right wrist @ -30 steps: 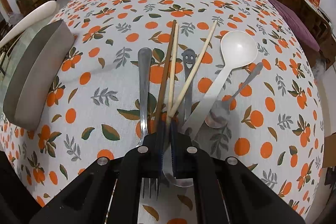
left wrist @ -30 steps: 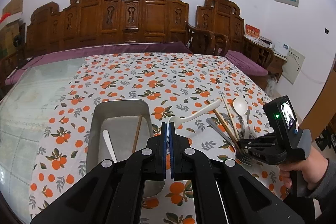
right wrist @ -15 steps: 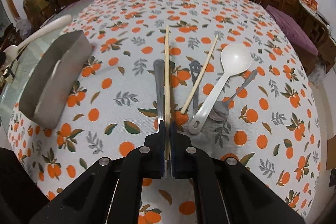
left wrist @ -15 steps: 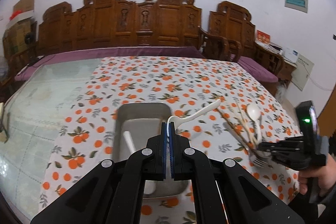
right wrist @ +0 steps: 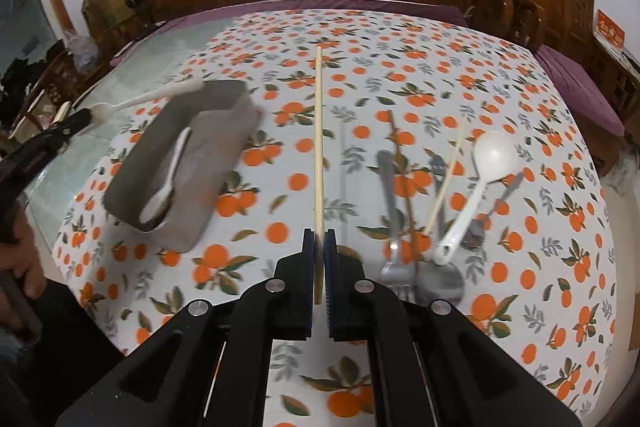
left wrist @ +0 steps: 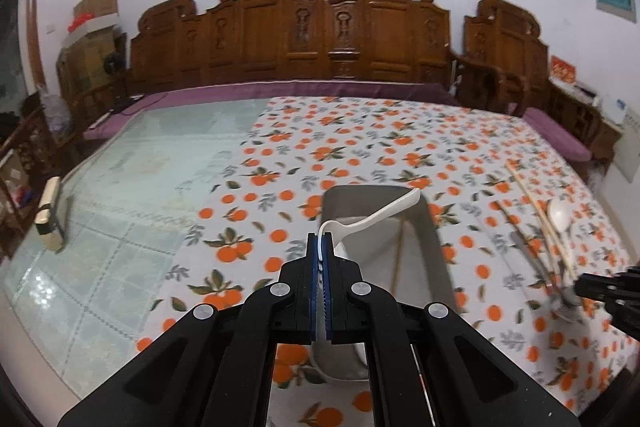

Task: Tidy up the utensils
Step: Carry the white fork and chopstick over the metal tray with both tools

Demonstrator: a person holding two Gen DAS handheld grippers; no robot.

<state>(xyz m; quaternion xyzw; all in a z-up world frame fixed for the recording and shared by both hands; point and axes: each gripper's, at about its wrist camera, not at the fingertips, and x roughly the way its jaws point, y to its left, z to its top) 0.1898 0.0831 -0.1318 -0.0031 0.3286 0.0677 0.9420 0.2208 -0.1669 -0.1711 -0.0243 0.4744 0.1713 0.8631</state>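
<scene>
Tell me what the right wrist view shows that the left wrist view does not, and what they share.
Only the right wrist view: the right gripper shut on a pale wooden chopstick, a small white plastic spoon lying inside the grey metal tray, and the steel fork with its tines sharp.

Only the left wrist view: the left gripper shut on a white plastic soup spoon above the tray, and a pale block on the bare glass.

Both: the tray, the orange-print tablecloth, the large white ladle spoon, carved wooden benches.

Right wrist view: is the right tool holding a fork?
No, the right tool is shut on a pale chopstick; the fork lies on the tablecloth.
</scene>
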